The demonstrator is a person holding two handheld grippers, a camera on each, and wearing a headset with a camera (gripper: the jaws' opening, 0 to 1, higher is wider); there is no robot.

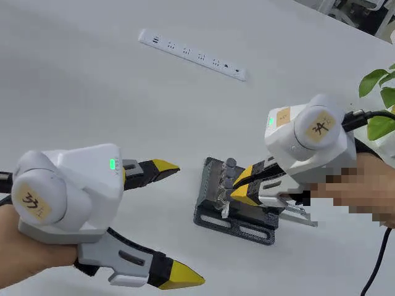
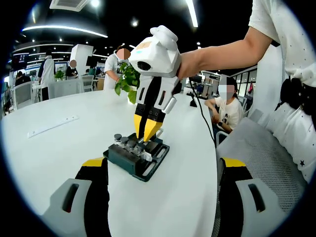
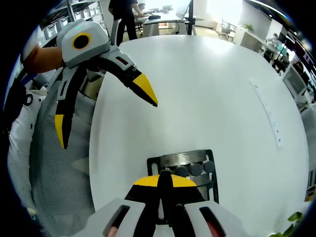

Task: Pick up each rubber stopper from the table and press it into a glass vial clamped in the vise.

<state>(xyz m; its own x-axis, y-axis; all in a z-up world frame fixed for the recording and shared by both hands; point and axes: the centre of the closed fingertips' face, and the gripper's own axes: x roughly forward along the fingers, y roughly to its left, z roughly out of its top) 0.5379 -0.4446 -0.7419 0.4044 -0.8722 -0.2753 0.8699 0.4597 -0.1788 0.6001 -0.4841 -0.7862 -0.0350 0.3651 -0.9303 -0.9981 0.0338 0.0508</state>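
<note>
Head view, white table (image 1: 92,92). The vise (image 1: 234,222) sits on it at about 4 o'clock from frame centre, a dark block with a row of glass vials (image 1: 221,196) clamped upright in it. Several vials carry grey rubber stoppers (image 1: 231,164); the right gripper view shows four grey caps in a line at the top of the vise. My right gripper (image 1: 242,187) comes in from 3 o'clock, its yellow tips directly over the near end of the vial row, at or just above it. Its tongs are drawn nearly together with only a thin dark gap. Something dark sits in that gap in the right gripper view, but I cannot tell whether it is a stopper being pinched. My left gripper (image 1: 176,222) is at 8 o'clock, well apart from the vise, with its tongs spread wide and nothing between them. The left gripper view looks straight at the vise between the two splayed jaws. A white power strip (image 1: 191,54) lies at 12 o'clock on the far side of the table. Green leaves of a plant (image 1: 379,92) show at the 2 o'clock edge.
</note>
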